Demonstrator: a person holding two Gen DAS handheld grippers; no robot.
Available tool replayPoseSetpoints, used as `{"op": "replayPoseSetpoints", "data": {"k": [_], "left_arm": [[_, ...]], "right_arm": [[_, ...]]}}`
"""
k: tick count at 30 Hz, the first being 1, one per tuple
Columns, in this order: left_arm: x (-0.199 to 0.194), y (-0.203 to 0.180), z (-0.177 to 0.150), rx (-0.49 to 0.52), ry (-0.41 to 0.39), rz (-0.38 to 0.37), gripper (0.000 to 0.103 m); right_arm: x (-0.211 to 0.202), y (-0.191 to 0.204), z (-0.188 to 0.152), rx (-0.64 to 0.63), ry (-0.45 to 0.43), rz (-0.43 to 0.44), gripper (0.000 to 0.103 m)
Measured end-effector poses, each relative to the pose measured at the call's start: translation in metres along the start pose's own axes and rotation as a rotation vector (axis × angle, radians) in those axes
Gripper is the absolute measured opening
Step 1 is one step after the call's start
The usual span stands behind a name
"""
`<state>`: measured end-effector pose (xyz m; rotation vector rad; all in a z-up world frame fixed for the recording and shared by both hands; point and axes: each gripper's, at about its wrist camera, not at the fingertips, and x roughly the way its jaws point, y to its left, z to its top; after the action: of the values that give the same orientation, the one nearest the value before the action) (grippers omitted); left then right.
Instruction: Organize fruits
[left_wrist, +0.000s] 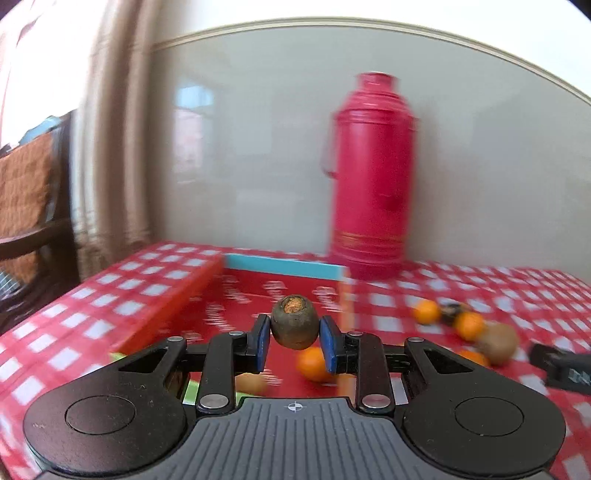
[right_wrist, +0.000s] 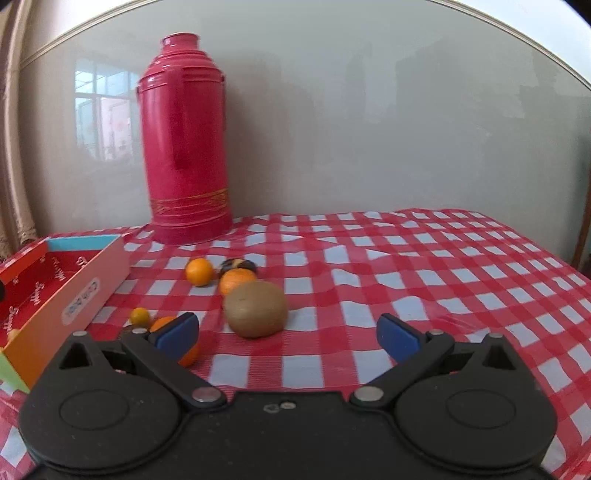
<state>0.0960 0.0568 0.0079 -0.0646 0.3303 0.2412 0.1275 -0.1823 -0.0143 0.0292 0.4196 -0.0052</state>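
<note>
Black linkages, blue pads (left_wrist: 263, 341) (2 each)

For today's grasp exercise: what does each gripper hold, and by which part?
The left gripper holds a small brown-green fruit, pinched by its two sides between the blue pads, its cut end facing up, above the red box. The right gripper is open and holds nothing.
</note>
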Motion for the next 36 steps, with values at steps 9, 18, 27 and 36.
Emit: {"op": "replayPoseSetpoints", "data": {"k": [9, 18, 27, 36], "left_arm": [[-0.003, 0.04, -0.003, -0.064, -0.055, 0.125, 0.103], [-0.009, 0.047, -0.008, -0.127, -0.065, 0.095, 0.103], [-0.001, 0.051, -0.011, -0.096, -0.018, 0.138, 0.103], [0.002, 0.053, -0.01, -0.087, 0.007, 0.136, 0.103]], "right_arm": [[-0.003, 0.019, -0.004, -0.035, 0.001, 0.099, 0.097], [0.001, 0.043, -0.006, -0.134, -0.011, 0.143, 0.092], [0.024, 0.057, -0.002, -0.111, 0.061, 0.177, 0.064], [0.043, 0.049, -0.002, -0.012, 0.158, 0.213, 0.033]]}}
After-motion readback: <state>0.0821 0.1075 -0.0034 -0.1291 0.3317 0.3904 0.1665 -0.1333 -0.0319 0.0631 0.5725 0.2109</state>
